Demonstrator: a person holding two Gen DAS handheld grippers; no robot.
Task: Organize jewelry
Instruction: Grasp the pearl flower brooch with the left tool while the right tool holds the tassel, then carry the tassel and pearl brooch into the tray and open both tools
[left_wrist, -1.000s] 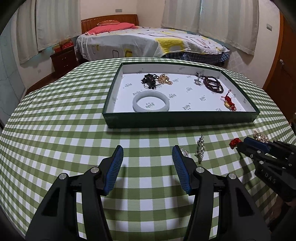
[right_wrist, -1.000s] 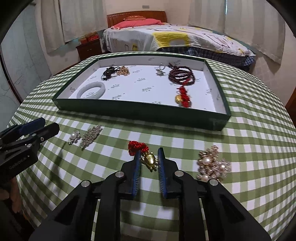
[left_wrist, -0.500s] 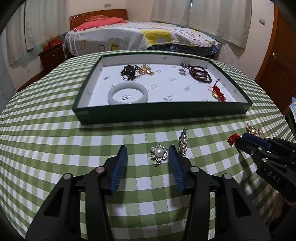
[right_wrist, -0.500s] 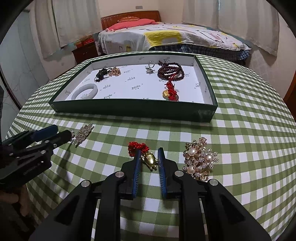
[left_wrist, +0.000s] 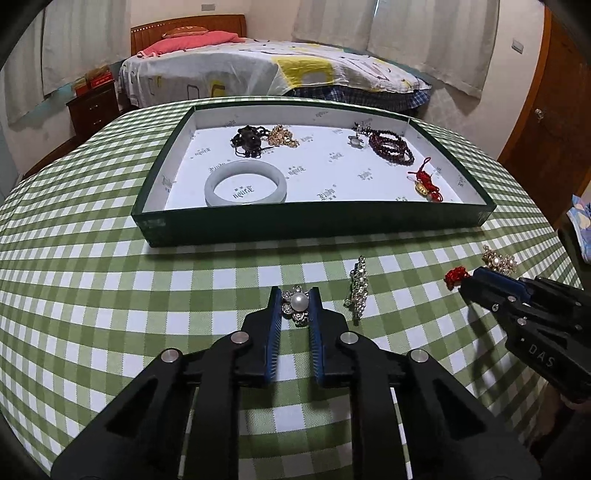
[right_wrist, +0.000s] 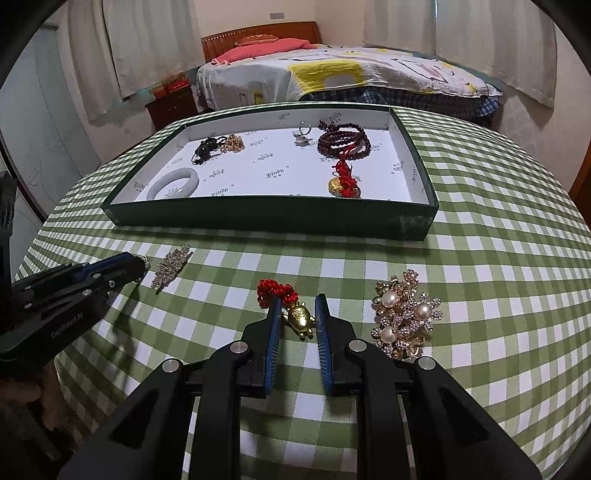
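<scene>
My left gripper (left_wrist: 294, 301) is shut on a pearl flower brooch (left_wrist: 297, 304) on the green checked tablecloth. A rhinestone hair clip (left_wrist: 357, 286) lies just right of it. My right gripper (right_wrist: 298, 314) is shut on a gold charm with a red knotted cord (right_wrist: 300, 316), still on the cloth; it also shows in the left wrist view (left_wrist: 476, 282). A gold pearl brooch (right_wrist: 404, 314) lies right of it. The green tray (left_wrist: 317, 221) beyond holds a white bangle (left_wrist: 245, 182), black beads, gold piece, dark red beads (left_wrist: 391, 146) and a red-cord charm.
The round table's edge curves close on both sides. A bed (left_wrist: 266, 70) and a nightstand stand behind the table, a wooden door (left_wrist: 546, 122) at the right.
My left gripper moved right and forward to the pearl flower brooch and closed on it. My right gripper has kept its hold on the gold charm and hardly moved.
</scene>
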